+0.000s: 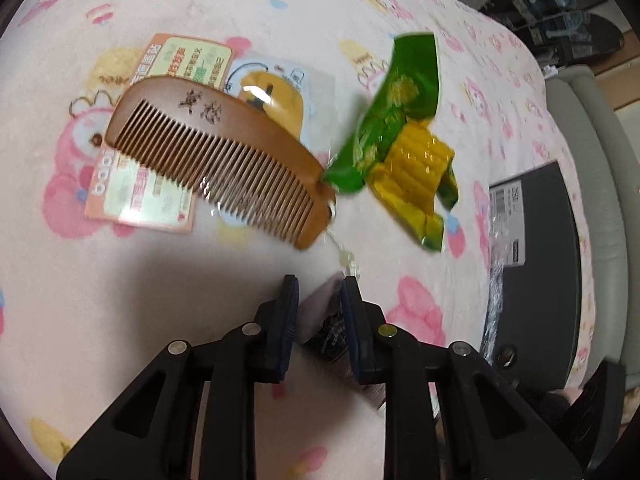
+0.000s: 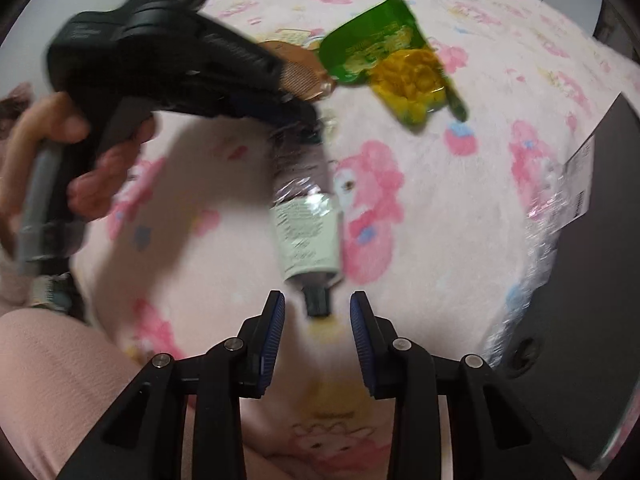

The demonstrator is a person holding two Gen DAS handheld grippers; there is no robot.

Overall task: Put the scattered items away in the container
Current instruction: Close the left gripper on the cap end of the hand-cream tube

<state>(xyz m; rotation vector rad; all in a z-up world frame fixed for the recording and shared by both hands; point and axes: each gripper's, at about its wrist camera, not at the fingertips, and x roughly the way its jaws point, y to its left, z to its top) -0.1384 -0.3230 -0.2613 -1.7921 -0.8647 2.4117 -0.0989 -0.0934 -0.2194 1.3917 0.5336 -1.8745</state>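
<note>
A grey-and-white tube (image 2: 308, 232) with a dark cap hangs over the pink cartoon blanket (image 2: 440, 220). My left gripper (image 2: 300, 116) is shut on its flat end; in the left wrist view the tube (image 1: 328, 332) sits pinched between the pads of that gripper (image 1: 320, 284). The cap end lies between the fingers of my right gripper (image 2: 318, 300), and there is a gap on both sides, so the pads do not press on it. A wooden comb (image 1: 216, 152) and a green-and-yellow corn snack bag (image 1: 400, 140) lie on the blanket further off.
The comb rests on a pink-orange card packet (image 1: 140, 200) and a clear packet with an orange item (image 1: 272, 100). A dark box (image 1: 536, 280) with a label sits at the right edge of the bed. A person's hand (image 2: 60, 128) holds the left gripper's handle.
</note>
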